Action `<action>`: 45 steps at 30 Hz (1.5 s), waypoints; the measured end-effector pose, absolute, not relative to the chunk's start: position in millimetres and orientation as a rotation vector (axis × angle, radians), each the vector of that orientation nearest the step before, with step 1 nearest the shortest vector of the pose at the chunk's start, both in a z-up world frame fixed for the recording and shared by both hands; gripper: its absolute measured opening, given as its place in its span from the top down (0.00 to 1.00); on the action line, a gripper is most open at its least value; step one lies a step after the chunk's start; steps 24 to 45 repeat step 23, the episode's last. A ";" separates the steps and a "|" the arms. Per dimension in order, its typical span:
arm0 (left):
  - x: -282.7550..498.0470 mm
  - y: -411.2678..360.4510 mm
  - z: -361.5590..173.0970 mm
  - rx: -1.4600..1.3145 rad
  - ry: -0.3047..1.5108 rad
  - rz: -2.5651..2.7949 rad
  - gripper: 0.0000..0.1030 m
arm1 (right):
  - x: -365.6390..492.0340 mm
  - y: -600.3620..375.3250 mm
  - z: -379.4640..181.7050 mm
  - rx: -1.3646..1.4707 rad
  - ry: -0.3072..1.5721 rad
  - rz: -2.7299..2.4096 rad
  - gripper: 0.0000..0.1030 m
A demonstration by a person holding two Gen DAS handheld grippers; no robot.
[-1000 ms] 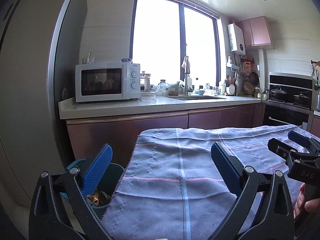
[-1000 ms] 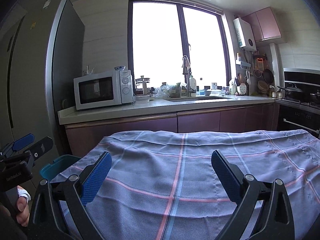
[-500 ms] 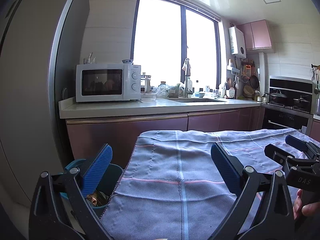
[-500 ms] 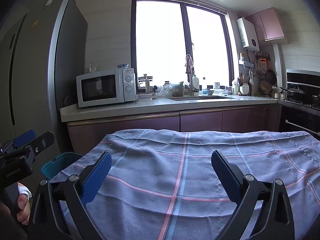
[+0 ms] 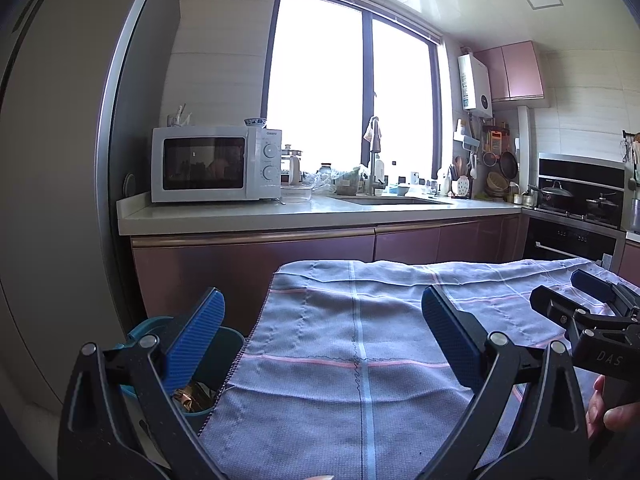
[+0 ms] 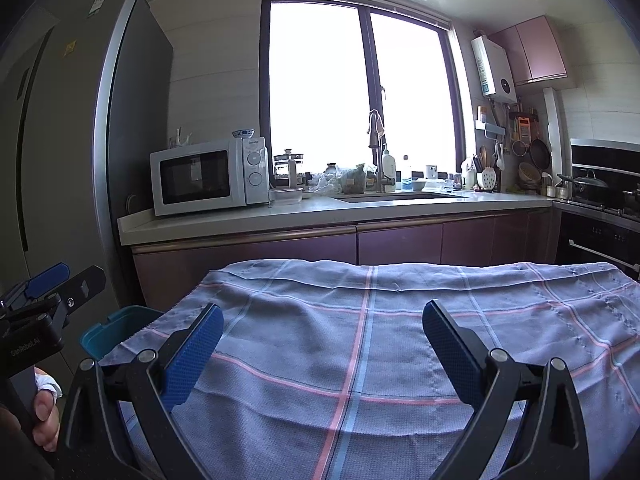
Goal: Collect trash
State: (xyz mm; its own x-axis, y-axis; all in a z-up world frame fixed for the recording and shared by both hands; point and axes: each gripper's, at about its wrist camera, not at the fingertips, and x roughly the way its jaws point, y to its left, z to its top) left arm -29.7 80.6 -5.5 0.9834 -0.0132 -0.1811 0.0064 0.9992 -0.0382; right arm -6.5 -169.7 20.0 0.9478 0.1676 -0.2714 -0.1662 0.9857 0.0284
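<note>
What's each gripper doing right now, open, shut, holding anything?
Left gripper: open, holding nothing, above the cloth's left edge.
Right gripper: open, holding nothing, above the cloth.

A home kitchen: microwave (image 5: 216, 164) on the countertop (image 5: 304, 212), sink faucet (image 6: 376, 152), stove with pots (image 5: 576, 200).

Two tools (image 5: 322, 332) (image 6: 323, 338), one checked cloth (image 6: 400, 340), one teal bin (image 5: 224, 344), one microwave (image 5: 216, 164)
</note>
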 end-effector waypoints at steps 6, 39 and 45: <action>-27.4 80.0 -5.9 -0.042 0.189 -0.015 0.06 | -5.6 -171.5 19.0 0.009 0.280 0.163 0.06; 38.0 68.3 -20.3 -0.057 0.416 -0.067 0.05 | 20.9 -206.8 11.1 0.052 0.381 0.117 0.06; 38.0 68.3 -20.3 -0.057 0.416 -0.067 0.05 | 20.9 -206.8 11.1 0.052 0.381 0.117 0.06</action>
